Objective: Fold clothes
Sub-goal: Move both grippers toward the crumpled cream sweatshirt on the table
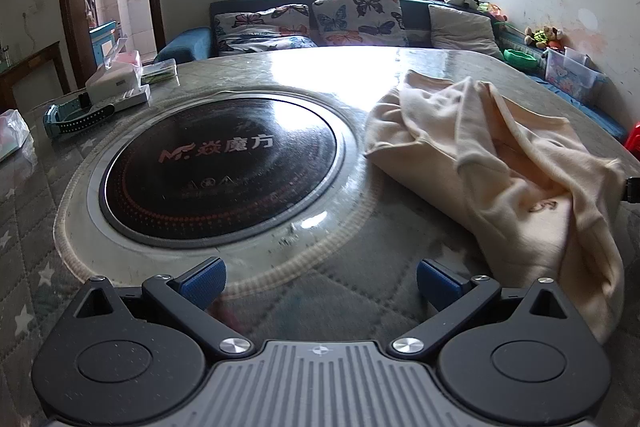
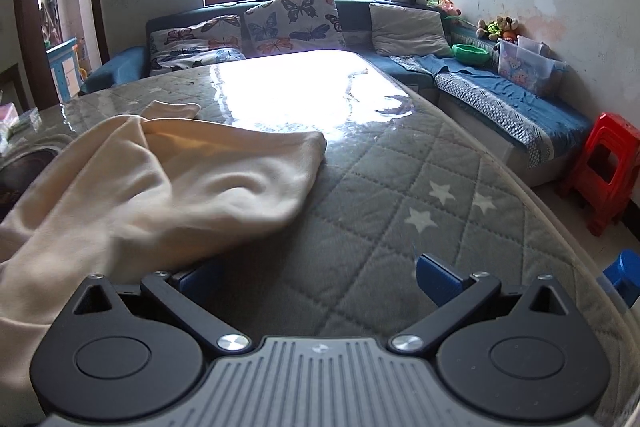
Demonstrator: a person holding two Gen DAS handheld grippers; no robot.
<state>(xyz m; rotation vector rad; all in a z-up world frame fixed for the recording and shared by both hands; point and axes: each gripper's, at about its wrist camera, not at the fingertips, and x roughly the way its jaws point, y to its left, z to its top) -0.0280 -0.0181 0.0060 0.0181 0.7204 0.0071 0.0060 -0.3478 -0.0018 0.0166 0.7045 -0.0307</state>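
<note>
A cream garment (image 1: 496,163) lies crumpled on the quilted table (image 1: 340,291), right of the round black cooktop. It also shows in the right wrist view (image 2: 160,183), spread over the left half. My left gripper (image 1: 320,283) is open and empty above the table's near edge, left of the garment's near end. My right gripper (image 2: 316,279) is open and empty. Its left finger sits at the garment's near edge, and the cloth partly hides it. I cannot tell whether it touches.
A round black cooktop (image 1: 224,163) is set into the table. A white box (image 1: 116,83) and a blue watch (image 1: 76,115) lie at the far left. A sofa with butterfly cushions (image 1: 356,15) stands behind. A red stool (image 2: 604,171) stands on the right.
</note>
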